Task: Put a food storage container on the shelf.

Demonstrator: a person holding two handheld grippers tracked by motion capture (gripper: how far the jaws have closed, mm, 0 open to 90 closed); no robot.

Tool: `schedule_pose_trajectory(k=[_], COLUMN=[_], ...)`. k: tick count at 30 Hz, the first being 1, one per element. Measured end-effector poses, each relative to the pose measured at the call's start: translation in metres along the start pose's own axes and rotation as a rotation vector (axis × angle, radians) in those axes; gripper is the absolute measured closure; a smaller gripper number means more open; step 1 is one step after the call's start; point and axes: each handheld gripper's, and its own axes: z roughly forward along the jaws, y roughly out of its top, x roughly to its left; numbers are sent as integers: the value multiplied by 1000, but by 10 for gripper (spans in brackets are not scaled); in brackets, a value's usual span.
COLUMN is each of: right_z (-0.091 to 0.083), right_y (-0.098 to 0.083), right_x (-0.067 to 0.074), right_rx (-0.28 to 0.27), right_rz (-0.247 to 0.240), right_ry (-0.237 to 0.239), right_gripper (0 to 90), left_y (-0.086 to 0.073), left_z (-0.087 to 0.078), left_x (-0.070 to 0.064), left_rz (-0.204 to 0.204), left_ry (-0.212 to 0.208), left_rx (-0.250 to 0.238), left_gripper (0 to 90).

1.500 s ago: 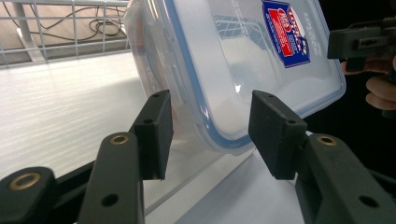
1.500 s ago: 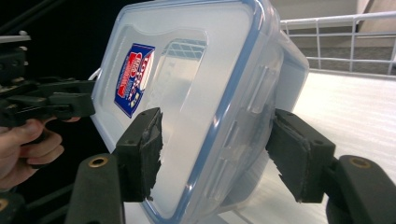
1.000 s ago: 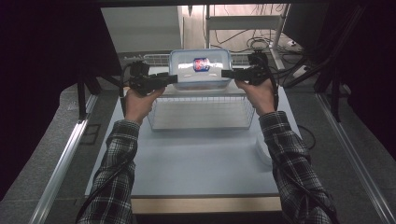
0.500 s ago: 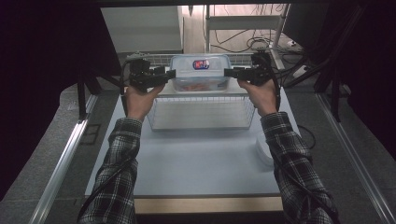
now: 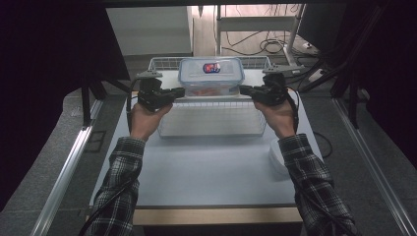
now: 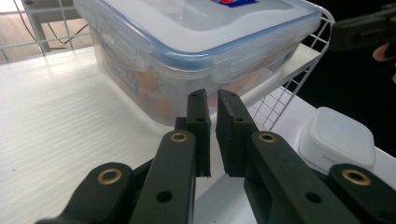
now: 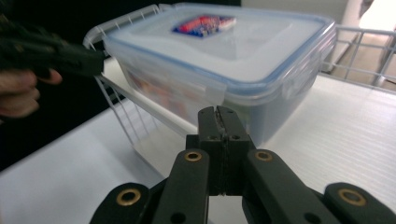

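Observation:
A clear lidded box with a blue-edged lid and a red and blue sticker stands on the white shelf of a wire rack. My left gripper points at the box's left side and my right gripper at its right side, each a little short of the wall. In the left gripper view the jaws have just been closing and stand shut but for a thin slit, with nothing between them, before the box. In the right gripper view the jaws have just been closing and meet flat, empty, below a lid clip of the box.
A small white square lid-like object lies on the table by my right forearm and also appears in the left gripper view. The rack's wire rim fences the shelf. Dark curtains, cables and metal rails surround the table.
Both grippers' jaws have gone from part open to shut. Both tips have drawn back slightly from the box's sides. The right hand has sunk a little. The box has stayed in place.

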Motion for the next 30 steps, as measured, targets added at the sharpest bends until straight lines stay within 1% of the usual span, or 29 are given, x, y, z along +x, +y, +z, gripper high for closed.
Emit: schedule_pose_trajectory(k=[1,2,3,8,9,11,12,13,14,15,16,17,18,19,20,22,23,24,25,26,30], right_z=[3,3,7,12,13,16,17,17,18,18,18,17,16,12,12,8,4,4,1,1,-5], right_y=[0,0,2,2,2,2,2,2,3,3,3,3,2,0,0,-3,-6,-6,-11,-11,-21], right_x=[-1,-1,-3,-6,-6,-7,-8,-8,-8,-8,-8,-8,-7,-5,-5,-3,0,0,4,4,11], right_rx=[5,5,11,16,14,19,20,20,18,18,18,15,13,7,7,1,-1,-1,5,5,20], right_rz=[4,4,14,29,30,31,34,34,34,33,33,33,35,35,35,33,25,25,17,17,-5], right_ry=[2,2,2,2,2,-5,-3,-3,-6,-15,-15,-14,-8,-2,-2,8,13,13,20,20,31], right_gripper=[895,895,895,896,895,896,895,895,896,894,894,894,889,871,871,839,794,794,733,733,618], left_y=[0,0,1,2,2,2,1,1,1,-1,-1,-2,-3,-4,-6,-9,-13,-13,-16,-18,-29], left_z=[2,4,6,7,6,7,6,6,6,5,5,4,2,1,-1,-4,-7,-7,-7,-8,-8], left_x=[1,2,4,8,8,9,9,9,8,7,7,5,4,2,1,-3,-8,-8,-10,-12,-22], left_rz=[-7,-5,-1,-18,-29,-36,-35,-35,-33,-26,-26,-27,-21,-17,-8,-4,5,5,9,16,48], left_ry=[7,12,18,23,20,14,5,5,-1,-17,-17,-23,-30,-38,-45,-60,-74,-74,-77,-78,-69], left_rx=[1,3,4,-2,-4,-8,-10,-10,-10,-14,-14,-15,-16,-20,-23,-30,-32,-32,-28,-22,-3], left_gripper=[842,842,840,836,836,824,823,820,820,807,801,801,793,764,764,741,703,678,647,647,548])
